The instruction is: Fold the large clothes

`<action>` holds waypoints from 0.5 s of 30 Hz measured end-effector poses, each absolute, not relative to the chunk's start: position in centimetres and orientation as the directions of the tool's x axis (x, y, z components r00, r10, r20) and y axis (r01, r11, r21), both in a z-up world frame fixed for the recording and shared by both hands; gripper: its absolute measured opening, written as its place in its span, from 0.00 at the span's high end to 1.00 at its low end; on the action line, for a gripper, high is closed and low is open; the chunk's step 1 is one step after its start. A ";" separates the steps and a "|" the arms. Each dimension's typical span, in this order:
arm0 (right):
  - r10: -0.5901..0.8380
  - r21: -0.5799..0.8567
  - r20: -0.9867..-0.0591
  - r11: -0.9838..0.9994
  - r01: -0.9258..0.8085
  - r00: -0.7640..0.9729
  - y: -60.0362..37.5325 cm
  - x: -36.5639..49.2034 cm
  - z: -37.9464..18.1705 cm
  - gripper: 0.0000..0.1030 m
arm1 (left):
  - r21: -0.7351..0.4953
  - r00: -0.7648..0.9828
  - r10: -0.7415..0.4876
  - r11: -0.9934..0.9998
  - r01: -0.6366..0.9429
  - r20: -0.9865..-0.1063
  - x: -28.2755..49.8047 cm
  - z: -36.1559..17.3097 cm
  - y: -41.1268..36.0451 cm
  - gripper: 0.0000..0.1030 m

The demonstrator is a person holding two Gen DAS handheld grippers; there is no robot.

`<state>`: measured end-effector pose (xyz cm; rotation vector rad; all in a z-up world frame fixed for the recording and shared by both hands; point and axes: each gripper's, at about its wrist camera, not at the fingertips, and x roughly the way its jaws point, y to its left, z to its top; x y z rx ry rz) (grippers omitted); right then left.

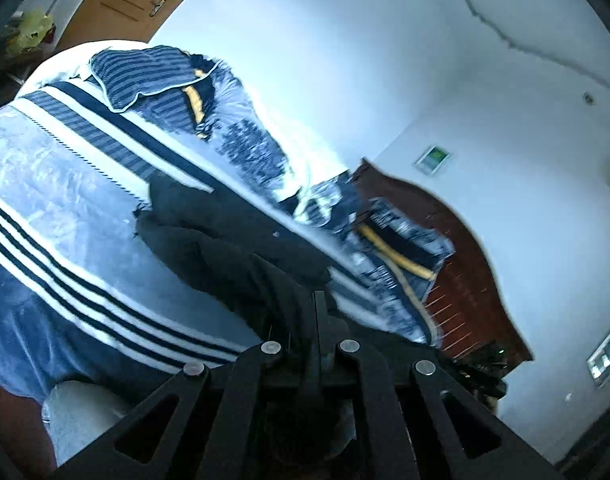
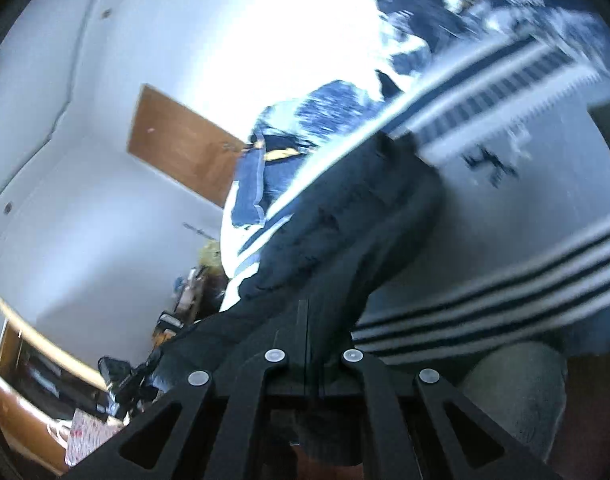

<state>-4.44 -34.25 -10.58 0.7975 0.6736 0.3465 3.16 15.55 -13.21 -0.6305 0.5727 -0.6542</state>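
L gripper (image 1: 316,312): jaws closed tight on a bunched edge of the dark garment (image 1: 233,240); the fabric runs straight out from the fingertips, so the pinch looks firm. R gripper (image 2: 307,320): same, jaws closed on the dark garment (image 2: 345,220), cloth rising out of the fingertips in a thick fold. Both grips sit at the cloth's near edge, prob. so the piece can be pulled taut or carried over in one sweep; which edge or corner each holds, can't tell. Both frames blurred and tilted, so fine detail is unreliable. Garment lies on the bed, on a pale-blue bedspread (image 1: 65,200) w/ navy-and-white stripe bands (image 1: 85,280); most of the cloth is resting on it, only the gripped ends lifted. Bed gives a broad flat surface, suits a large item. A pale rounded thing (image 1: 81,408) shows at the bed's near edge, identity unclear. Further: striped pillow (image 1: 141,72) and rumpled bedding w/ yellow trim (image 1: 389,248) at the head end, apart from the garment, so it shouldn't snag the fold. Beyond: dark wood headboard (image 1: 465,272), white walls, brown door (image 2: 181,148). Judgement: fold is in its early part, garment not yet squared.
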 end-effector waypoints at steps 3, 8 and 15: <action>0.548 0.749 -0.421 0.660 -0.065 0.723 -33.8 -5.3 -9.3 0.98 | -0.700 0.656 -0.697 0.622 0.351 -0.290 2.7 -13.8 16.9 0.98; 0.581 0.773 -0.405 0.630 -0.076 0.706 -33.8 -4.8 -9.6 0.98 | -0.771 0.656 -0.701 0.571 0.281 -0.280 4.0 -16.2 18.1 0.98; 0.597 0.797 -0.364 0.597 -0.093 0.715 -35.0 4.3 -10.0 0.98 | -0.804 0.662 -0.687 0.555 0.212 -0.300 12.9 -17.1 17.6 0.98</action>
